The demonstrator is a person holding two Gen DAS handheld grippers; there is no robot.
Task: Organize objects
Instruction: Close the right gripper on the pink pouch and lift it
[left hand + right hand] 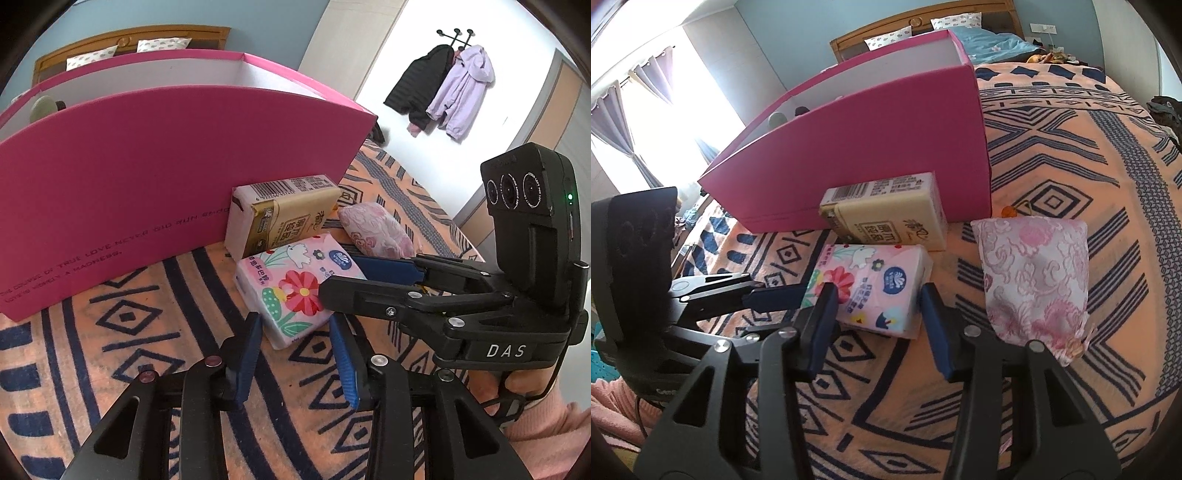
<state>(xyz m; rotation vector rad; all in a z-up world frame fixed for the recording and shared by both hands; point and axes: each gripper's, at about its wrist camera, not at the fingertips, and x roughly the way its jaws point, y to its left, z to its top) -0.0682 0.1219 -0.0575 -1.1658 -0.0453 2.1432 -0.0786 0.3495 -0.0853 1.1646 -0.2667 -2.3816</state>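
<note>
1. Floral tissue pack [280, 273]: it lies flat on the bed's patterned blanket [147, 369], just in front of the pink box [147, 177]. Its far end sits close against a yellow tissue pack [284, 214] that leans on the box wall.
2. Left tongs [294, 319]: they are closed narrowly on the near end of the floral pack, with a blue pad against each long side.
3. Right tongs [878, 291]: they straddle the same pack from the other side, spread a little wider. Whether their pads press on the wrapper cannot be told.
4. Handling, judged: the pack is light and soft. Its glossy film wrapper looks slippery, and the paper inside is likely to give under pressure, so a moderate squeeze seems enough.
5. Grip site, judged: a pinch across the two long sides, near the middle, would hold best. A corner pinch could let the pack swing or slide out.
6. Brocade pouch [1034, 273]: it lies just beside the pack, apart from it. It looks limp and loosely filled.
</note>
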